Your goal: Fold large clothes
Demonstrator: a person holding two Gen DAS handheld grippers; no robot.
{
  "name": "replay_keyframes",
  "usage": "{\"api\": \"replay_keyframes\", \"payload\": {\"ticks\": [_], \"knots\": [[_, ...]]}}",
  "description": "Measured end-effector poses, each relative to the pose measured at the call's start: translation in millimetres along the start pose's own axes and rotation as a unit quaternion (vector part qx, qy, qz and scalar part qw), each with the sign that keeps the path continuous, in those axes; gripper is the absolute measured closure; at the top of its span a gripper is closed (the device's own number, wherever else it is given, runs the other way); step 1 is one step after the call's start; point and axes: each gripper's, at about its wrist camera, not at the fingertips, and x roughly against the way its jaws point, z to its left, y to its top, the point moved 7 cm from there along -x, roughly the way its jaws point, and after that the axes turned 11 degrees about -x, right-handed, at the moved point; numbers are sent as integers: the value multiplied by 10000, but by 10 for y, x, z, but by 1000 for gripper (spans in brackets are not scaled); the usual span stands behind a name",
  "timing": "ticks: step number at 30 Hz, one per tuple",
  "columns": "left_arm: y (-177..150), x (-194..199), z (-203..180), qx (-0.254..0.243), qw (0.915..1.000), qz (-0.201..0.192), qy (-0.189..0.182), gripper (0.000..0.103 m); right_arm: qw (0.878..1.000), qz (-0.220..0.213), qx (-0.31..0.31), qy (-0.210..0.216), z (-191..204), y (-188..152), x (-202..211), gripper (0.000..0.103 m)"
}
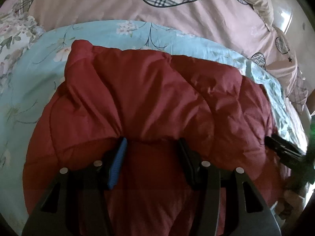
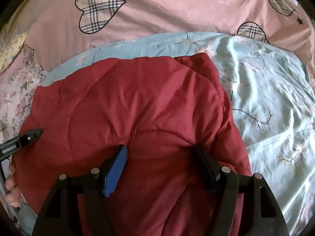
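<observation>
A dark red padded jacket (image 1: 149,90) lies crumpled on a light blue floral sheet (image 1: 39,82). My left gripper (image 1: 151,147) sits at the jacket's near edge, and a thick fold of red fabric fills the gap between its blue pad and black finger, with creases running into both tips. In the right wrist view the jacket (image 2: 137,98) spreads out ahead. My right gripper (image 2: 159,155) stands wide over it, red fabric lying loose between its fingers. The left gripper (image 2: 31,134) shows at the jacket's left edge, held by a hand (image 2: 11,179). The right gripper (image 1: 281,147) appears blurred at the jacket's right edge.
Behind the blue sheet lies a pink duvet with plaid hearts (image 2: 167,9). A floral pillow or cover (image 2: 17,90) sits at the left. The blue sheet (image 2: 271,102) extends wrinkled to the right of the jacket.
</observation>
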Motion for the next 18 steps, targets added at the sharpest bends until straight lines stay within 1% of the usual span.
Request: {"api": "replay_keyframes", "payload": {"ticks": [7, 10, 14, 18], "knots": [[-227, 497, -107, 94, 9997, -193, -79, 49, 9999, -43, -120, 41, -18, -37, 23, 33], [-345, 601, -166, 58, 9998, -198, -66, 47, 9998, -57, -193, 52, -35, -66, 48, 33], [-503, 511, -214, -114, 9995, 28, 293, 46, 9996, -64, -263, 52, -55, -120, 105, 33], [-546, 316, -192, -179, 9985, 183, 488, 44, 9995, -82, -294, -20, -40, -151, 205, 33]]}}
